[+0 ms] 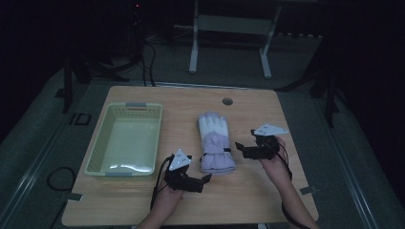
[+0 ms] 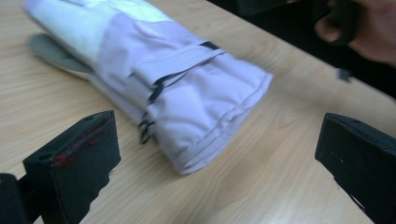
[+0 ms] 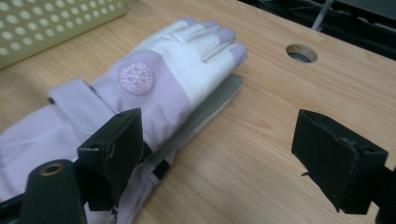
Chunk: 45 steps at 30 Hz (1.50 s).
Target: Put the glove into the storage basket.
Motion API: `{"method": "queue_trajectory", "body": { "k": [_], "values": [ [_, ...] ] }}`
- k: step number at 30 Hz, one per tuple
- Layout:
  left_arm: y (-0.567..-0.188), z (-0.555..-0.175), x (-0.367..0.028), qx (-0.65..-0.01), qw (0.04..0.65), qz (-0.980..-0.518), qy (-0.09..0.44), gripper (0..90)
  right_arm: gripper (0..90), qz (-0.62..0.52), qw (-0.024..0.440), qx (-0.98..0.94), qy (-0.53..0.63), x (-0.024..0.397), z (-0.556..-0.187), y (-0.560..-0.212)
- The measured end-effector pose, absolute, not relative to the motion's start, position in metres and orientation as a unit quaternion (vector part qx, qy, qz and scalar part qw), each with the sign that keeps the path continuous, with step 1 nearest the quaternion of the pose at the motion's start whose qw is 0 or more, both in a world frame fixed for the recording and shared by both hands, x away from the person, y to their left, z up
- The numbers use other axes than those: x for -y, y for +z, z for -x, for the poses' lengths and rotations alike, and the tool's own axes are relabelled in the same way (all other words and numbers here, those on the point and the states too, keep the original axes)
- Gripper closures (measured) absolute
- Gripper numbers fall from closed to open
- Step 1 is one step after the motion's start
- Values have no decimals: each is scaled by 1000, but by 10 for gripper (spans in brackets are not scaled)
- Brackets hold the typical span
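High view: lilac and white glove (image 1: 216, 142) flat near the middle of the counter (image 1: 248, 195), fingertips toward the far edge, cuff toward the near edge. Pale green basket (image 1: 101, 143) over by the left edge. Left hand-held gripper (image 1: 205, 179) just off the cuff's near-left corner, jaws spread, holding nothing. Right hand-held gripper (image 1: 239, 146) right beside the cuff's right side, also spread and holding nothing.

Left gripper view: cuff end of the glove (image 2: 187, 93) dead ahead between two wide-apart jaws, not touching either.

Right gripper view: jaws wide open, one over the glove (image 3: 154, 84) at the wrist strap, the other over bare wood. Round cable hole (image 3: 301, 53) near the far edge.
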<state>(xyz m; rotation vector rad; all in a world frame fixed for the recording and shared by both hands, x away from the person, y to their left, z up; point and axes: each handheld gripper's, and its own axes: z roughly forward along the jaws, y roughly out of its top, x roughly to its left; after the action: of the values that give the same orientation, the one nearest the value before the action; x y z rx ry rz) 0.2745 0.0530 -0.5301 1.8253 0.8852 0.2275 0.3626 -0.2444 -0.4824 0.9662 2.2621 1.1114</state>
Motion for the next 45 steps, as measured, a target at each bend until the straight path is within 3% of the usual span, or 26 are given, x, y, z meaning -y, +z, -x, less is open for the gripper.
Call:
{"method": "queue_trajectory", "body": {
  "k": [7, 14, 19, 21, 25, 35, 38, 42, 45],
  "values": [
    [-521, -296, -39, -399, 487, -773, 80, 0, 164, -387, 202, -802, 407, 242, -377, -485],
    [-514, -325, -28, -428, 435, -782, 130, 0, 111, -394, 195, -792, 425, 231, -386, -485],
    [-518, -335, -25, -446, 429, -775, 128, 11, 111, -396, 182, -800, 412, 216, -393, -494],
    [-520, -338, -24, -464, 433, -763, 122, 94, 130, -404, 177, -799, 408, 211, -397, -497],
    [-528, -339, -16, -481, 418, -764, 104, 137, 134, -413, 166, -801, 401, 203, -405, -507],
    [-555, -342, -15, -507, 394, -765, 54, 147, 135, -433, 114, -813, 373, 199, -406, -536],
    [-560, -345, -16, -511, 394, -763, 36, 148, 168, -439, 83, -816, 367, 202, -409, -540],
    [-562, -347, -17, -503, 399, -766, 27, 177, 375, -440, 14, -819, 368, 206, -413, -544],
    [-563, -349, -18, -491, 408, -770, 5, 264, 491, -431, -11, -821, 374, 207, -415, -546]
  ]
}}
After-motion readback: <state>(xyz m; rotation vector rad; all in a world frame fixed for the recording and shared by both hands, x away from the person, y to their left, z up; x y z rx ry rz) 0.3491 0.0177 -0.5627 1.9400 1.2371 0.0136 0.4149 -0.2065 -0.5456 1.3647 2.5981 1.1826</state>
